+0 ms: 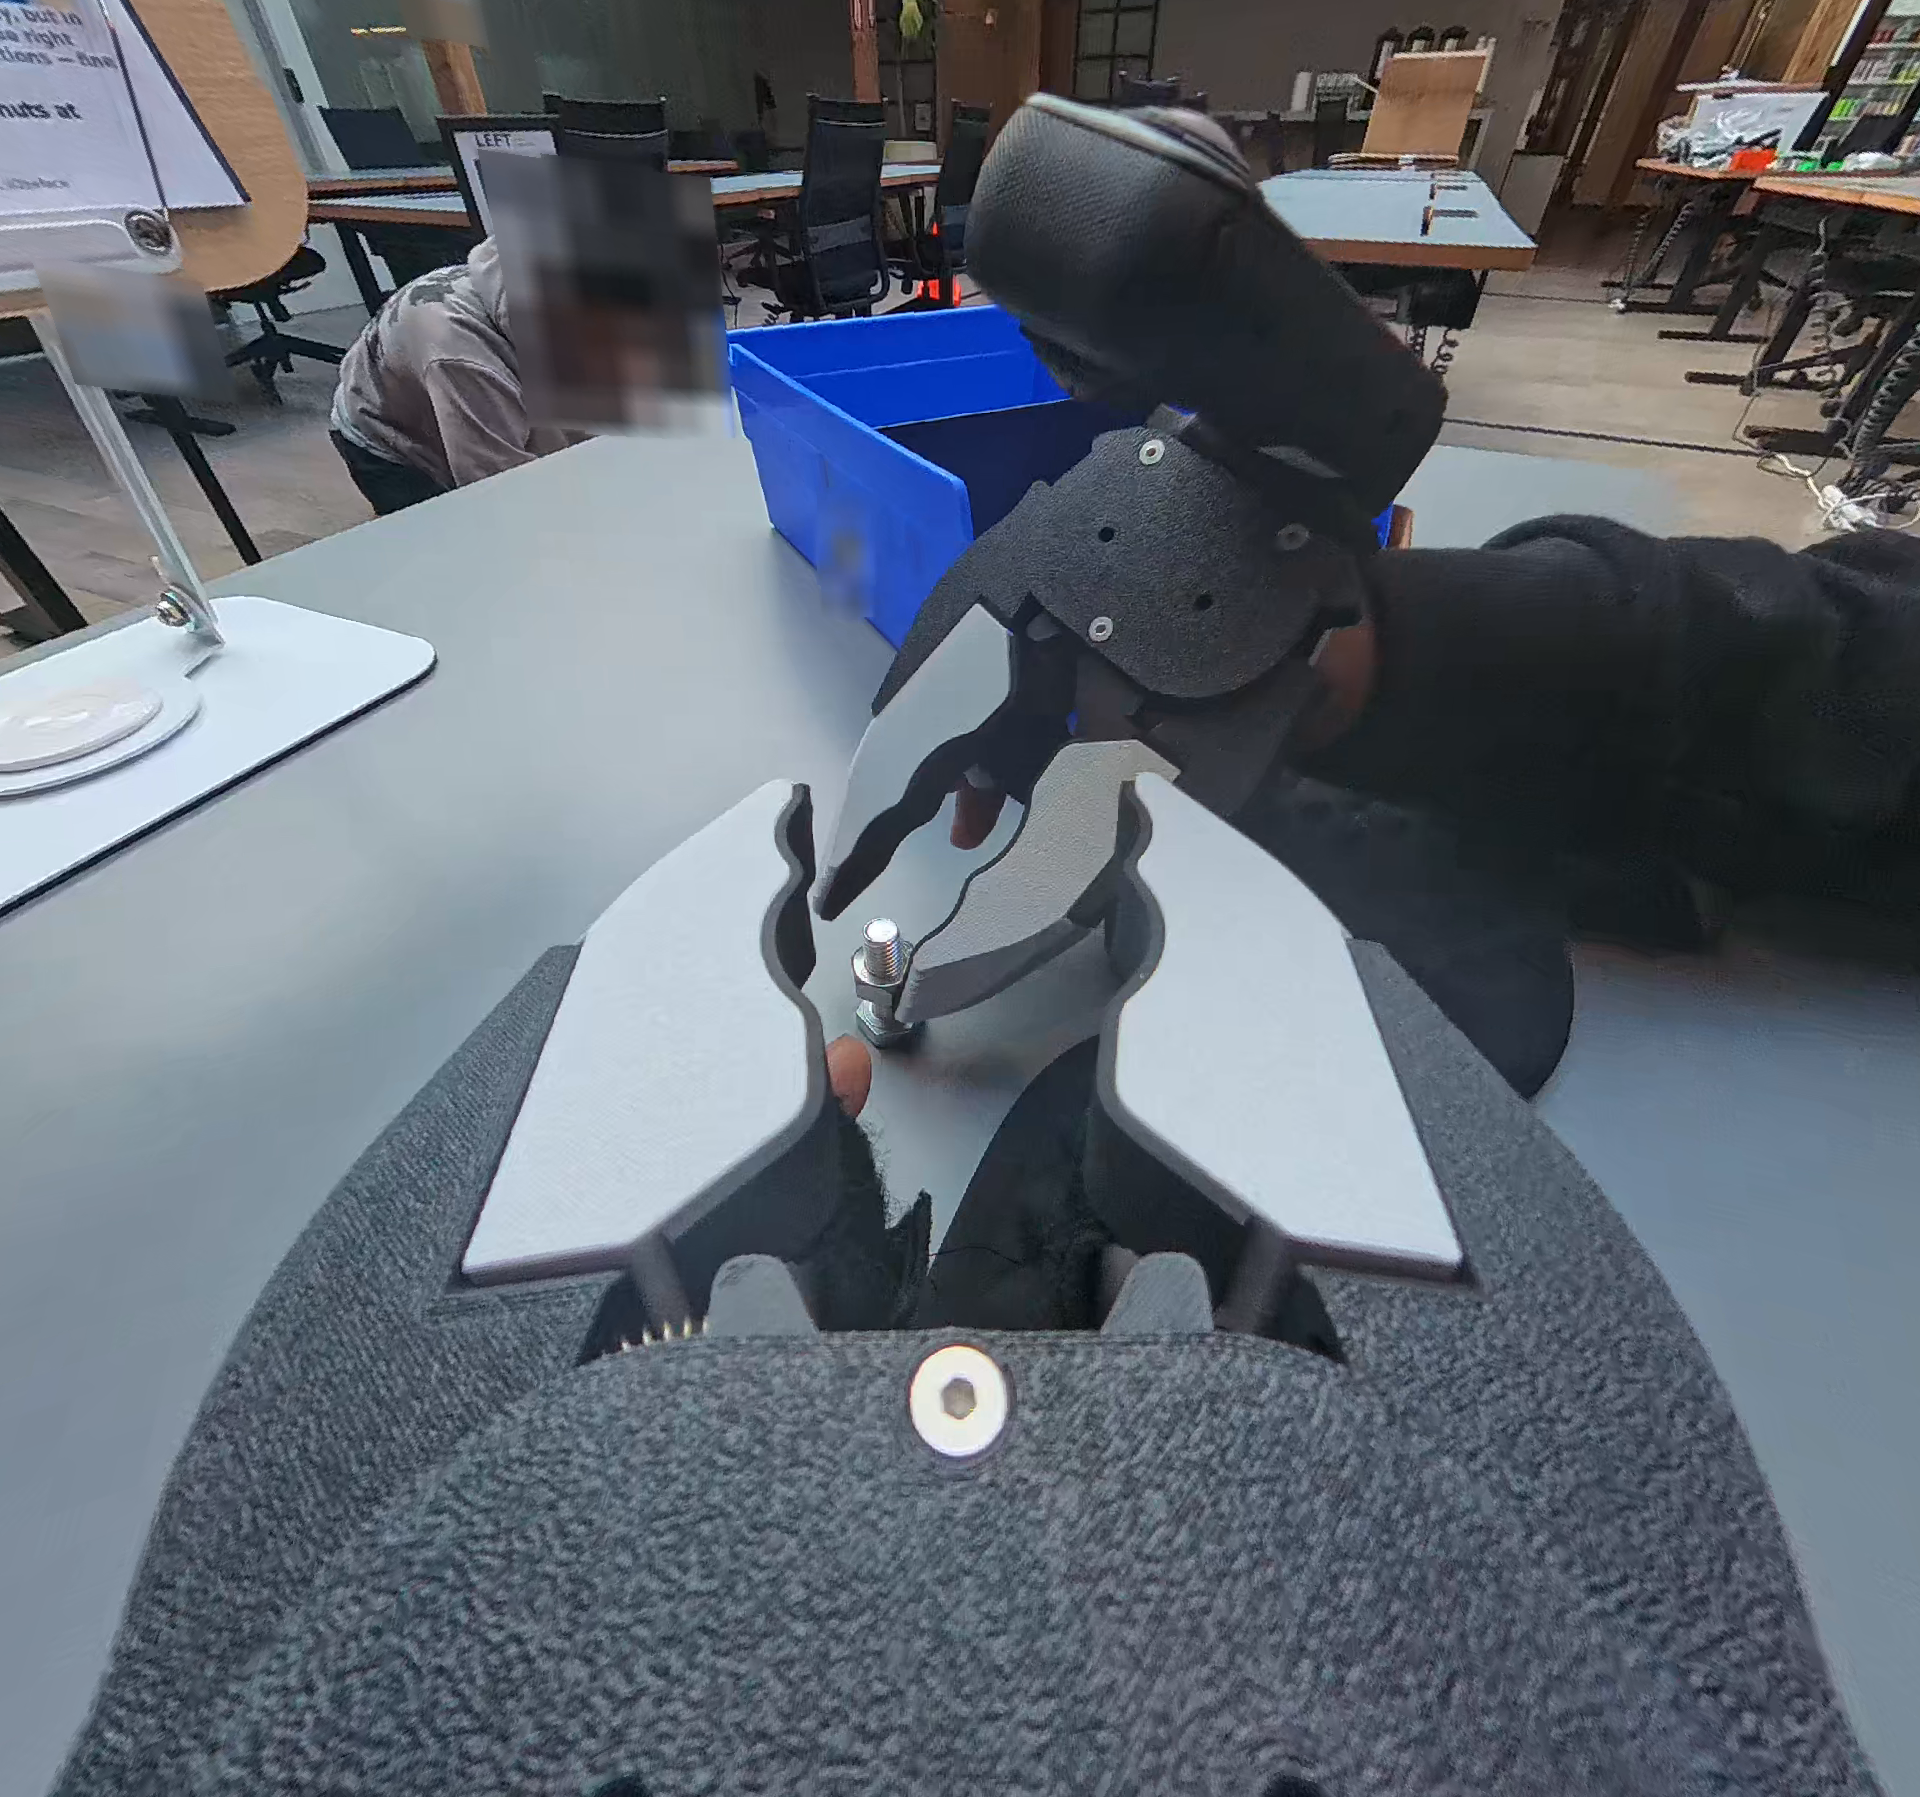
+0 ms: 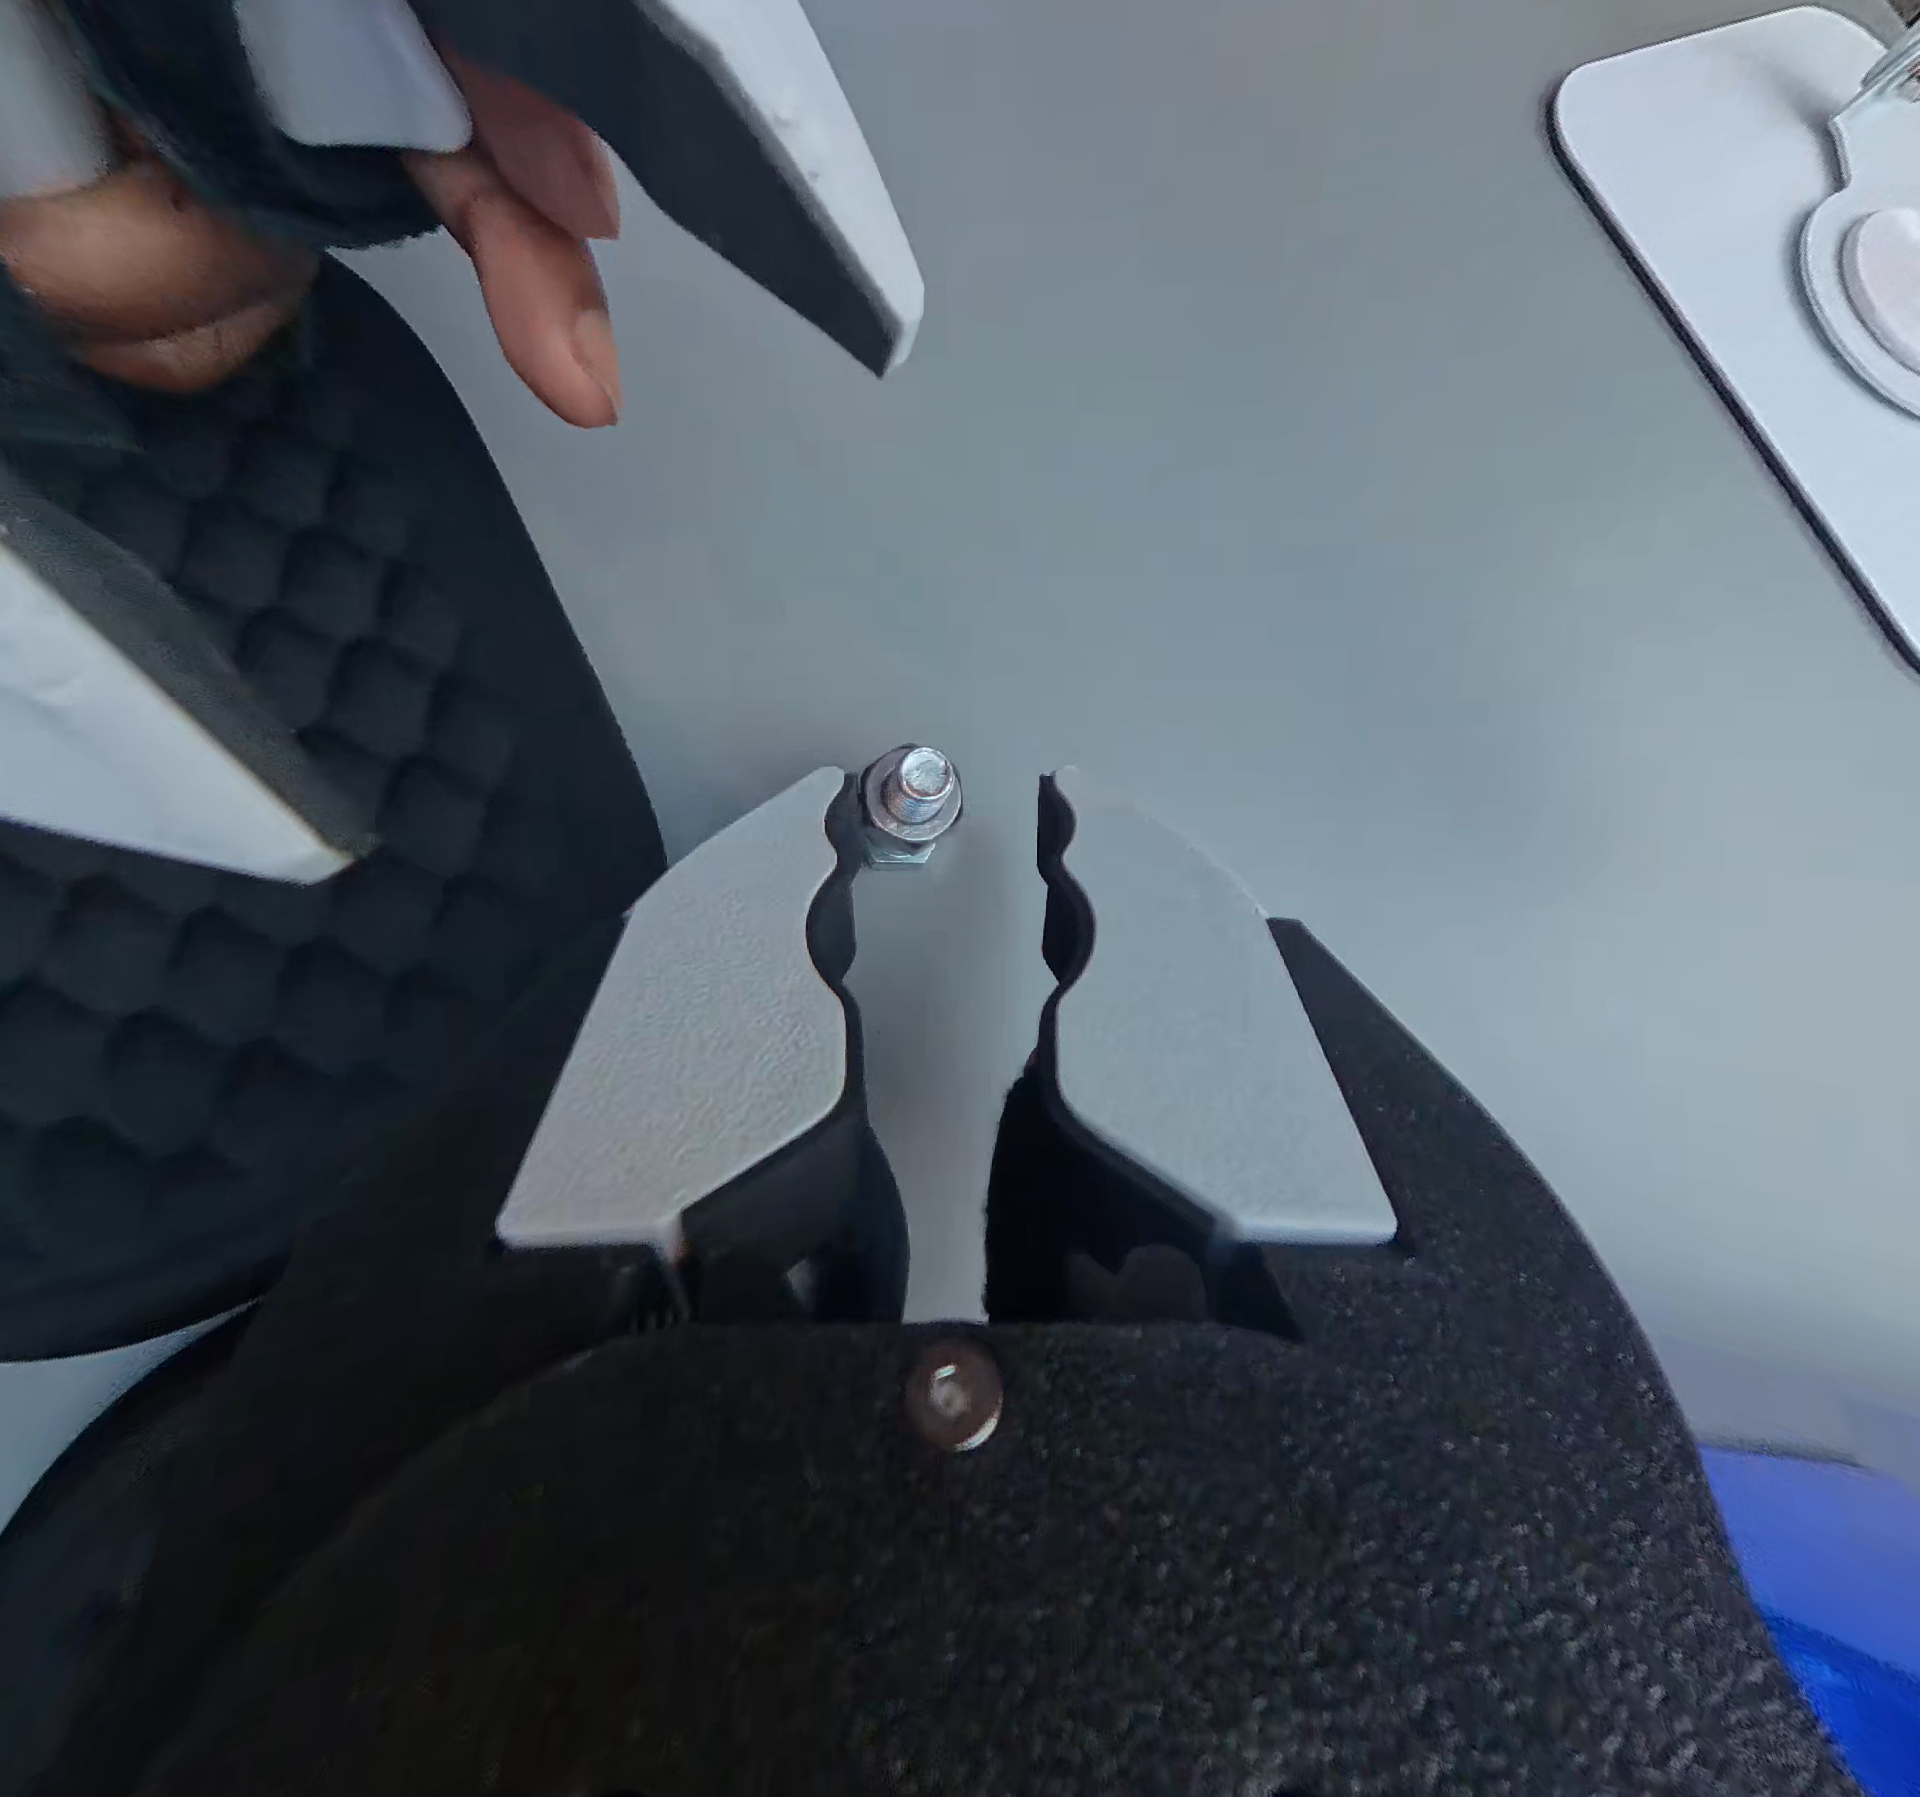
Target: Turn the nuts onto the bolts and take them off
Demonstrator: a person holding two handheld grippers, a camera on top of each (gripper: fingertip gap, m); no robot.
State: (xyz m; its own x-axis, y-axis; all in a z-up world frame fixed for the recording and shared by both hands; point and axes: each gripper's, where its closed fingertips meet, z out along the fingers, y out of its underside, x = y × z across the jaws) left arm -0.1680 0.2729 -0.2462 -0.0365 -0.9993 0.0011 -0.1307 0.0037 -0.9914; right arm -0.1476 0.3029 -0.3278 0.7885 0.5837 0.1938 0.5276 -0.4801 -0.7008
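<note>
One nut (image 1: 881, 970) sits threaded on the upright bolt (image 1: 881, 987) mid-table (image 1: 520, 708); removal remains. Right gripper (image 2: 940, 817) and left gripper (image 1: 961, 880), both spread, flank it.

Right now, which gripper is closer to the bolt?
Right. The right gripper has one fingertip touching the bolt; the left gripper is open around it, not touching.

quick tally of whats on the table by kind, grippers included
bolt, standing head down: 1
nut threaded on the bolt: 1
blue bin: 1
white stand base: 1
grippers: 2, the left gripper and the right gripper, both with jaws open around the bolt
total: 6
</note>
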